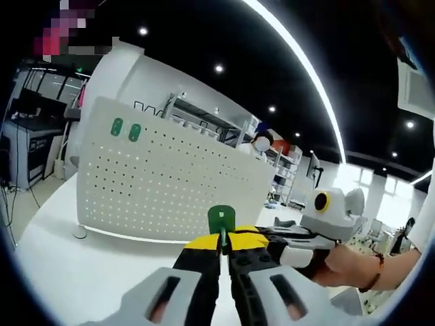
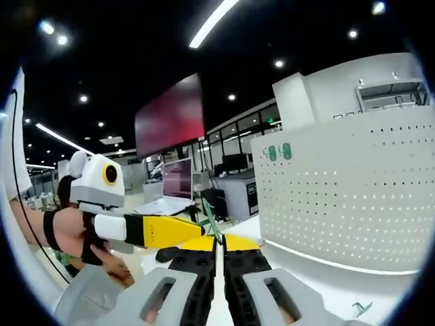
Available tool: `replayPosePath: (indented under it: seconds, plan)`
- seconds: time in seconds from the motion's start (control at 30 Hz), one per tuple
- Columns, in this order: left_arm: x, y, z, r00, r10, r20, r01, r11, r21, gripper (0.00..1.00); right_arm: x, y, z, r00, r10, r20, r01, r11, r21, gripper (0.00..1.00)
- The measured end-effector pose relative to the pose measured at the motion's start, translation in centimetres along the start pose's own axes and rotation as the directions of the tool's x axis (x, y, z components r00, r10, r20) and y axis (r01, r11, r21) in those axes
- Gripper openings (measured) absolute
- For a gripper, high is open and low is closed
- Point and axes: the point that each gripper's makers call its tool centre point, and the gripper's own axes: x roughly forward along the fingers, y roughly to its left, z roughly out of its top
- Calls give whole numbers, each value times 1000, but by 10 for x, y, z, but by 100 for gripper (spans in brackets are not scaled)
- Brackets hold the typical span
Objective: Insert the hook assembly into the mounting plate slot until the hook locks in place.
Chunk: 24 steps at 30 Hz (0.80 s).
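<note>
My left gripper [image 1: 223,246] is pinched tight on the green hook [image 1: 221,220], holding it up before the white pegboard [image 1: 170,180] standing on the table [image 1: 75,272]. My right gripper [image 2: 219,250] is closed on that hook [image 2: 210,219] too, meeting the left's yellow jaws. Two green hooks [image 1: 126,129] sit on the board's upper corner.

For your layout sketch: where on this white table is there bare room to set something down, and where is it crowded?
Bare white tabletop lies in front of the upright white perforated pegboard, left of the left gripper. Another strip runs along the pegboard's base. It is crowded where both yellow-tipped grippers meet around the small green hook piece.
</note>
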Motion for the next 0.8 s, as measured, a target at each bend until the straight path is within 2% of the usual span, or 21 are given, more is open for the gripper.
replayPosePath:
  seconds: [0.17, 0.27, 0.37, 0.4, 0.53, 0.67, 0.8]
  plan:
    - [1, 1, 0, 1000, 9, -1, -9, 1000, 2, 3, 1, 0, 0, 1000, 6, -16, -7, 999, -50, 2]
    - [1, 3, 0, 1000, 26, -13, -26, 999, 30, 2, 1, 1, -1, 1000, 17, -18, -18, 999, -50, 4]
    - [2, 4, 3, 1000, 31, -2, -31, 999, 25, 2, 1, 3, -3, 999, 26, -25, -28, 998, -51, 6]
    - [2, 4, 4, 1000, 31, -2, -31, 999, 25, 2, 2, 2, -3, 999, 27, -28, -29, 996, -85, 6]
    - [4, 6, 8, 999, 50, 3, -50, 998, 28, 2, -1, -1, -5, 999, 25, -42, -28, 997, -65, 9]
    - [7, 9, 11, 996, 85, 11, -86, 995, 60, 2, -5, 0, -13, 995, 47, -86, -55, 994, -94, 11]
    - [12, 9, 17, 992, 120, 30, -123, 989, 83, 2, -14, -4, -13, 996, 46, -73, -53, 994, -98, 14]
